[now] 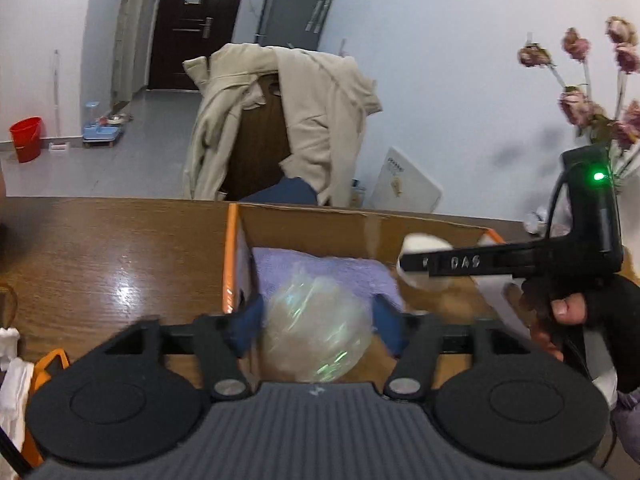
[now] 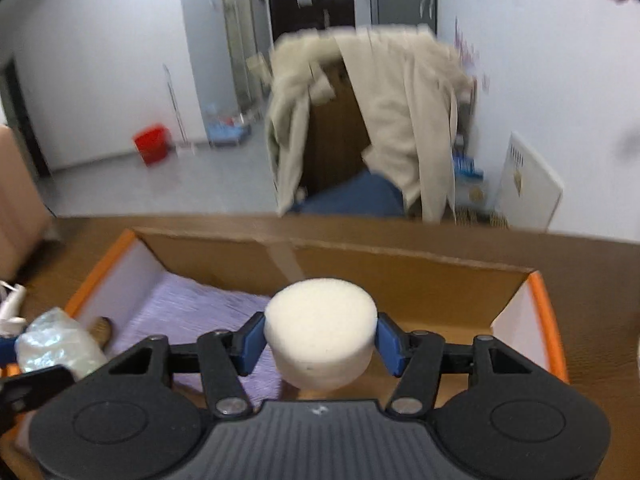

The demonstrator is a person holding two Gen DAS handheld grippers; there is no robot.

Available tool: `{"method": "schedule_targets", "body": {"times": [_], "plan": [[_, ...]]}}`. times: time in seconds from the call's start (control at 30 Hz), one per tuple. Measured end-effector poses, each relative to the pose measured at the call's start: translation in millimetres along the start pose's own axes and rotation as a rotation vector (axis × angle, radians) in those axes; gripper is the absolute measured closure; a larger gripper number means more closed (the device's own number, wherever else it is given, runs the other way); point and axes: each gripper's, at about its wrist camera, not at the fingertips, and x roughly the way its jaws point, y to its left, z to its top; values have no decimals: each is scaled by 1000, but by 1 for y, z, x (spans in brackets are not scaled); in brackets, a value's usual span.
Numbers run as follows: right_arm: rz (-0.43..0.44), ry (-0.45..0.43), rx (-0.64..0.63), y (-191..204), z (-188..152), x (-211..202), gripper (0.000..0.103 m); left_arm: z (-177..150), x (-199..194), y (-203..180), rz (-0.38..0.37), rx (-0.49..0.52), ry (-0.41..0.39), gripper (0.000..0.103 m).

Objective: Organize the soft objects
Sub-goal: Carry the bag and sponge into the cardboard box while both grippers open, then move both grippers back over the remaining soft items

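Note:
An open cardboard box [image 1: 360, 218] [image 2: 400, 258] with orange edges stands on the wooden table, and a purple towel [image 1: 320, 272] [image 2: 192, 304] lies in its bottom. My left gripper [image 1: 316, 320] hovers over the box's near side. A ball wrapped in clear plastic [image 1: 316, 332] [image 2: 56, 344] sits between its blue pads, which stand just off it. My right gripper [image 2: 320, 340] [image 1: 420, 264] is shut on a white foam cylinder [image 2: 320, 312] [image 1: 424, 242] above the right half of the box. A gloved hand [image 1: 576, 304] holds that gripper.
The brown table [image 1: 112, 248] runs left of the box. Behind it is a chair draped with a beige jacket [image 1: 304, 112] [image 2: 392, 112]. Dried pink flowers [image 1: 592, 104] stand at the far right, white cloth [image 1: 12, 368] lies at the left edge, and a red bucket [image 1: 26, 138] is on the floor.

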Motion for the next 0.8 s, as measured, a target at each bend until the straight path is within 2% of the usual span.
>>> {"method": "schedule_targets", "body": {"times": [0.07, 0.17, 0.23, 0.27, 0.43, 0.5, 0.6, 0.67, 0.8], "plan": [[-6, 7, 0, 0, -1, 9, 45, 0, 1, 1, 1, 3, -14, 36], [-6, -13, 15, -2, -4, 1, 38, 2, -4, 3, -12, -4, -27, 35], [-7, -39, 1, 0, -4, -15, 26, 4, -10, 3, -10, -9, -40, 35], [-4, -50, -12, 1, -3, -23, 24, 4, -15, 2, -9, -11, -48, 35], [10, -119, -21, -2, -2, -87, 23, 9, -57, -9, -21, -7, -95, 33], [14, -144, -37, -3, -5, -114, 23, 10, -81, -16, -20, 6, -124, 28], [19, -181, -60, -3, -19, -161, 23, 9, -116, -26, -13, 8, -156, 27], [32, -215, -69, -3, -37, -195, 18, 0, -144, -34, -6, 23, -185, 23], [95, -300, -115, 5, -91, -257, 15, -40, -203, -56, -12, 87, -264, 13]]}}
